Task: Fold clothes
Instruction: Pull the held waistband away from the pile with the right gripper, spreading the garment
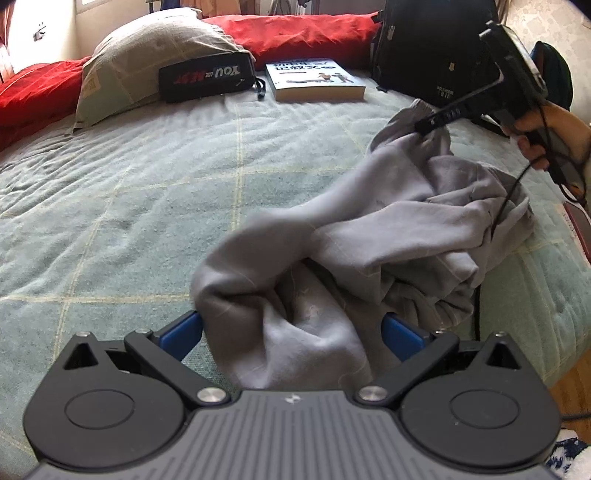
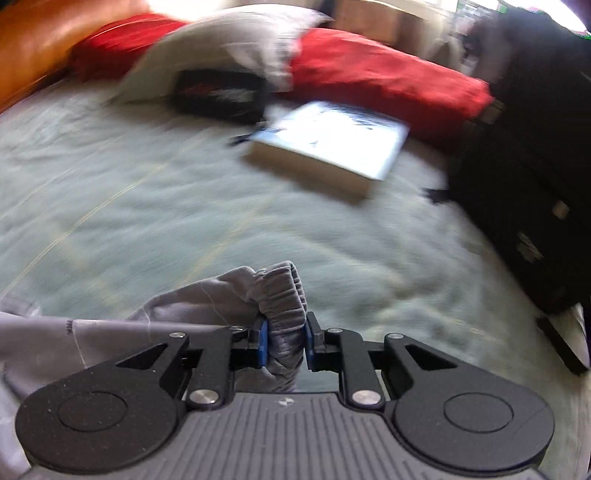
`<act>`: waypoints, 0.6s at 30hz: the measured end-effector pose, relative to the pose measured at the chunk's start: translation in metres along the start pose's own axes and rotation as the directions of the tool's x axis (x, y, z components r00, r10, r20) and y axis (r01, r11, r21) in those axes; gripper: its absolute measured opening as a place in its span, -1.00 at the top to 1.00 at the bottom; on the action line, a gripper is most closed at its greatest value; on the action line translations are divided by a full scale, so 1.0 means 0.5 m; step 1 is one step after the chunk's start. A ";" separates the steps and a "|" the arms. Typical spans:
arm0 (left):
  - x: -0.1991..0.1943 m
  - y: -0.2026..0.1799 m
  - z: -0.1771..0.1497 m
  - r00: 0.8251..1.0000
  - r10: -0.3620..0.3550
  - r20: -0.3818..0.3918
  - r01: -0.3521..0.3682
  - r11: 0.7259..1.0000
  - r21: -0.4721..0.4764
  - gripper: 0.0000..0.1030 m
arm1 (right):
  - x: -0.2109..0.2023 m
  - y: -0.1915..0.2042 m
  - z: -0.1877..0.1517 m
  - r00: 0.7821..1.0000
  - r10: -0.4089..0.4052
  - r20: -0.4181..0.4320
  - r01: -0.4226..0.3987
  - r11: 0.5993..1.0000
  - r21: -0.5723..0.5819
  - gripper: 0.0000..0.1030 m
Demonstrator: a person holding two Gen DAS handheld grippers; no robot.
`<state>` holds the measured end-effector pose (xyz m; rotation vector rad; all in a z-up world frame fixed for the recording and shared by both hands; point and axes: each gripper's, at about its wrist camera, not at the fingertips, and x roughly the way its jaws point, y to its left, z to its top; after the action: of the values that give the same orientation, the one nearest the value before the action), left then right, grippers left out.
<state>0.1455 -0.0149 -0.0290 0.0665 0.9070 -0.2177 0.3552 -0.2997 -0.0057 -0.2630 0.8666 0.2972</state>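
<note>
Item: grey garment (image 1: 399,229), crumpled, lying on green checked blanket (image 1: 129,206) at its right side.

Left gripper (image 1: 291,332): jaws spread wide; a bunched fold of the garment sits between the blue pads (image 1: 183,332), filling the gap and draping toward the body; whether the pads press it cannot be told.

Right gripper (image 2: 284,341): jaws narrow, blue pads clamped on the garment's ribbed elastic edge (image 2: 284,291), which sticks up past the tips; the rest trails off left.

Beyond: book (image 1: 314,79), black pouch (image 1: 207,79), pillow (image 1: 147,59), red bolster (image 1: 314,33), black bag (image 1: 436,44).
</note>
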 end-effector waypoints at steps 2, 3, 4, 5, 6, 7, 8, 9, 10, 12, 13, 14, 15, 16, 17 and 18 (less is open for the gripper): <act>0.001 0.000 0.002 1.000 0.000 0.001 0.000 1.000 0.001 -0.99 | 0.011 -0.035 0.010 0.999 -0.034 -0.009 0.035 0.998 0.052 0.57; 0.001 0.000 0.002 1.000 -0.001 0.001 0.001 1.000 0.002 -0.99 | 0.016 -0.052 0.015 0.999 -0.051 -0.017 0.052 0.996 0.076 0.57; 0.001 0.000 0.003 1.000 -0.001 0.001 0.001 1.000 0.002 -0.99 | 0.022 -0.067 0.019 0.997 -0.073 -0.022 0.075 0.992 0.097 0.57; 0.001 0.000 0.003 1.000 0.000 0.002 0.000 1.000 0.002 -0.99 | 0.027 -0.080 0.022 0.995 -0.094 -0.027 0.097 0.989 0.113 0.57; 0.001 0.001 0.004 1.000 0.001 0.003 -0.001 1.000 0.001 -0.99 | 0.033 -0.094 0.025 0.993 -0.115 -0.032 0.118 0.985 0.129 0.57; 0.001 0.001 0.005 1.000 0.002 0.003 -0.002 1.000 -0.001 -0.99 | 0.039 -0.108 0.029 0.990 -0.134 -0.037 0.138 0.980 0.146 0.57; 0.001 0.002 0.006 1.000 0.003 0.003 -0.003 1.000 -0.002 -0.99 | 0.044 -0.122 0.032 0.988 -0.151 -0.046 0.156 0.974 0.165 0.57; 0.002 0.003 0.007 1.000 0.004 0.003 -0.004 1.000 -0.004 -0.99 | 0.051 -0.136 0.036 0.985 -0.166 -0.055 0.174 0.967 0.184 0.57; 0.002 0.003 0.008 1.000 0.005 0.003 -0.005 1.000 -0.005 -0.99 | 0.057 -0.150 0.038 0.981 -0.182 -0.066 0.192 0.960 0.203 0.57; 0.002 0.004 0.009 1.000 0.006 0.003 -0.006 1.000 -0.008 -0.99 | 0.072 -0.175 0.038 0.972 -0.214 -0.093 0.231 0.943 0.240 0.56; 0.002 0.004 0.009 1.000 0.006 0.004 -0.006 1.000 -0.008 -0.99 | 0.079 -0.188 0.038 0.967 -0.230 -0.107 0.251 0.933 0.258 0.56; 0.002 0.003 0.010 1.000 0.005 0.004 -0.005 1.000 -0.009 -0.99 | 0.086 -0.199 0.036 0.963 -0.240 -0.123 0.266 0.924 0.275 0.55; 0.002 0.003 0.010 1.000 0.005 0.005 -0.005 1.000 -0.009 -0.99 | 0.092 -0.206 0.031 0.962 -0.237 -0.138 0.268 0.918 0.291 0.53; 0.001 0.002 0.010 1.000 0.004 0.006 -0.004 1.000 -0.007 -0.99 | 0.097 -0.213 0.024 0.963 -0.225 -0.151 0.262 0.916 0.305 0.48; 0.001 0.002 0.011 1.000 0.004 0.006 -0.004 1.000 -0.005 -0.99 | 0.097 -0.218 0.017 0.964 -0.213 -0.157 0.254 0.913 0.319 0.44; 0.001 0.001 0.011 1.000 0.005 0.006 -0.005 1.000 -0.002 -0.99 | 0.092 -0.220 0.008 0.967 -0.204 -0.152 0.244 0.912 0.330 0.42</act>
<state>0.1500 -0.0155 -0.0261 0.0657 0.9012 -0.2124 0.4255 -0.3938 -0.0273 -0.0483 0.9754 -0.0893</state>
